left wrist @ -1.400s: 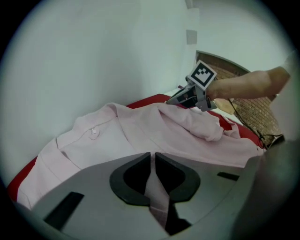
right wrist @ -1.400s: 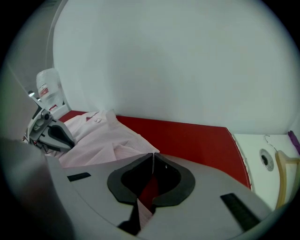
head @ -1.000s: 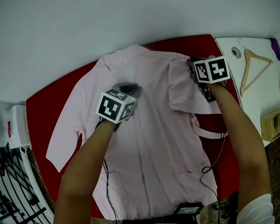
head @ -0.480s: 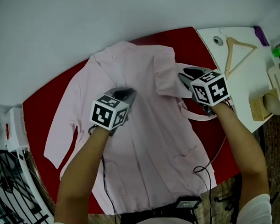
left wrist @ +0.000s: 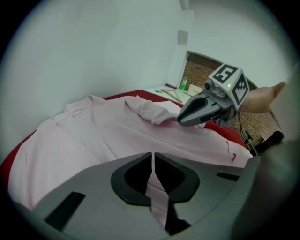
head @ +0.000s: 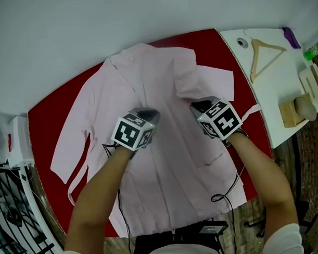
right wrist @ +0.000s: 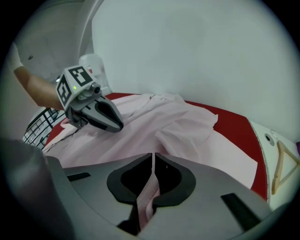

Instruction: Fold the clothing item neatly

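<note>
Nearest the camera, two forearms reach over a pink shirt (head: 160, 165) spread flat on a red table (head: 213, 44). The left gripper (head: 148, 115) has its jaws pressed together on a pinch of the shirt's front. The right gripper (head: 200, 104), near it, has just been closing its jaws and also nips a ridge of cloth — likely twin holds for drawing the body over into a fold. Beyond them the folded sleeve (head: 204, 78) lies across the chest, while the spread sleeve (head: 71, 148) lies out flat, not yet folded. Farthest, a wooden hanger (head: 263, 55) rests on a white side table (head: 262, 89) — set aside.
</note>
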A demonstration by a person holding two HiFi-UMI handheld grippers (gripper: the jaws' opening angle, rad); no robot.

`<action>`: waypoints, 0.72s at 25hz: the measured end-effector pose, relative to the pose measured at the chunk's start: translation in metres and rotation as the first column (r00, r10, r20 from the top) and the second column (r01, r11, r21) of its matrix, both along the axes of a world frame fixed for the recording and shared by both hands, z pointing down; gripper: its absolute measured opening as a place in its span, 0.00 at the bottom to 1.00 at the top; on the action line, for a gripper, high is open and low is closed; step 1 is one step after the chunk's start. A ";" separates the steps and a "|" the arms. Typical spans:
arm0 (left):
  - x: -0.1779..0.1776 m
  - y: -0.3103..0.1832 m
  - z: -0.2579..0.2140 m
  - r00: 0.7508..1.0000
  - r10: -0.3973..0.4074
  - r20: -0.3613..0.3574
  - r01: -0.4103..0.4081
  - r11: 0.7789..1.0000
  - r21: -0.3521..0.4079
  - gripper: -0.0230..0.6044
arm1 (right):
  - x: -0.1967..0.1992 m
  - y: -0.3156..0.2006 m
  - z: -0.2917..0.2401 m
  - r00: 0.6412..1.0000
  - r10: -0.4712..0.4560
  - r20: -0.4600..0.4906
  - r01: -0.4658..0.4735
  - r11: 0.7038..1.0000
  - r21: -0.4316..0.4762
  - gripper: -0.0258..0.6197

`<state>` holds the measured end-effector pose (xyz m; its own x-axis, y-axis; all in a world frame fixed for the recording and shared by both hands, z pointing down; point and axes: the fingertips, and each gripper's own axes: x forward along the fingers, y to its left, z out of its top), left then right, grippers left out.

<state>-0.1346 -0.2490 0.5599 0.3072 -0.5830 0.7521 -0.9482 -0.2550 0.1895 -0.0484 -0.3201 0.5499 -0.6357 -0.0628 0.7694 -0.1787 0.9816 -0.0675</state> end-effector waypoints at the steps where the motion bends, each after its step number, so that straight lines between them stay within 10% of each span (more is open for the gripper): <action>1: 0.002 0.002 0.004 1.000 0.012 0.012 -0.011 1.000 -0.022 0.07 | 0.000 0.002 0.009 0.999 -0.008 -0.040 0.009 1.000 0.015 0.09; 18: -0.001 0.016 0.024 0.999 0.008 -0.041 -0.013 0.991 -0.130 0.05 | 0.028 -0.028 0.031 0.980 0.103 -0.170 -0.097 0.994 0.040 0.06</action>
